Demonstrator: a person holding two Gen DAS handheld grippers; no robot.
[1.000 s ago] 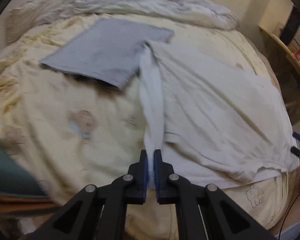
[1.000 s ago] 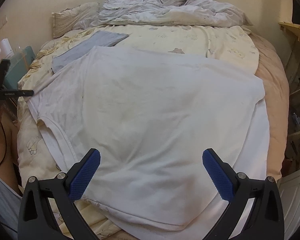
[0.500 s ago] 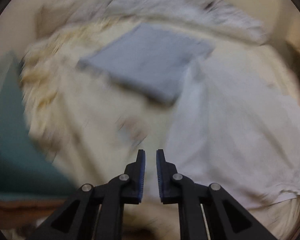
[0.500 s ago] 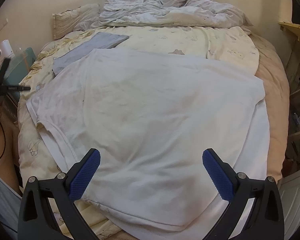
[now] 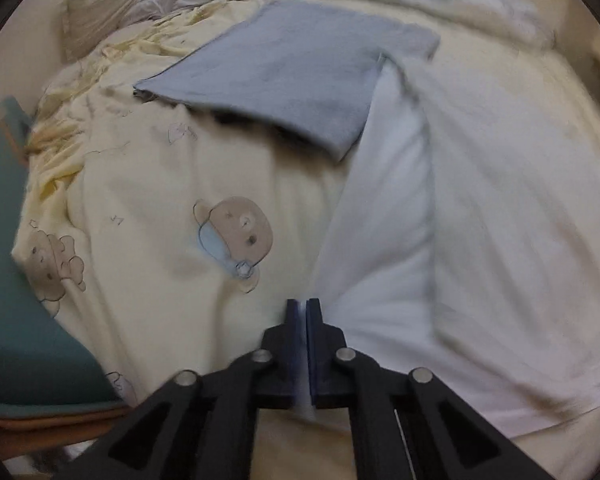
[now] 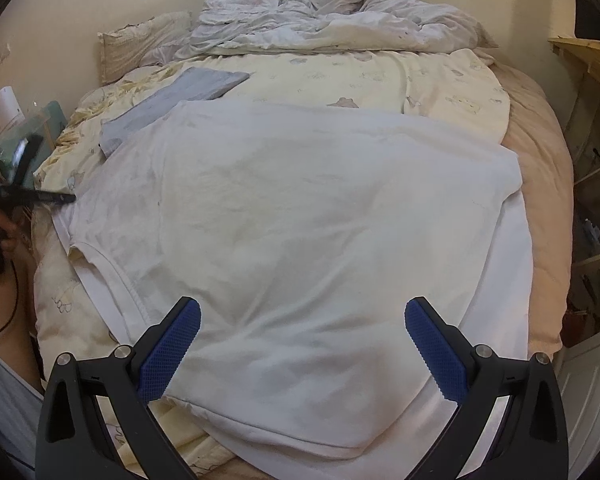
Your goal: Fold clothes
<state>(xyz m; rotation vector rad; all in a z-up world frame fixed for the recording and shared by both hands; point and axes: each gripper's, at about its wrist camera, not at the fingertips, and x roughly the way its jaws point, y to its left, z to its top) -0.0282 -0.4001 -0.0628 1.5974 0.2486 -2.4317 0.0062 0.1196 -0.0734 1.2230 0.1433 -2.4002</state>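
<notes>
Right now the white T-shirt [image 6: 300, 208] lies spread flat across the middle of the bed [image 6: 540, 184], on top of a cream cover printed with little bears [image 5: 160, 200]. Its near edge hangs close to the foot of the mattress, and one sleeve runs out toward the left side.

The left gripper [image 5: 302, 304] is at that sleeve. Its fingers [image 5: 294, 320] have just been closing and are now pressed together, with a thin strip of pale cloth showing between the blue pads. The sleeve leads straight up to the tips, so it looks pinched at its edge, though the picture there is a little blurred. From the right wrist view the same tool [image 6: 66, 198] shows at the shirt's left edge, held by a person's hand [image 6: 0, 224].

The right gripper [image 6: 302, 304] hovers over the near part of the shirt with its fingers [image 6: 172, 340] spread wide apart and nothing between them.

A folded grey garment [image 5: 284, 68] rests on the cover beyond the sleeve, with one corner overlapping the shirt's shoulder. Farther back, a crumpled pale duvet [image 6: 340, 20] and a pillow [image 6: 140, 44] are heaped against the wall. A teal piece of furniture [image 5: 4, 280] stands just beside the bed on the left, and wooden shelving [image 6: 588, 56] is on the right.
</notes>
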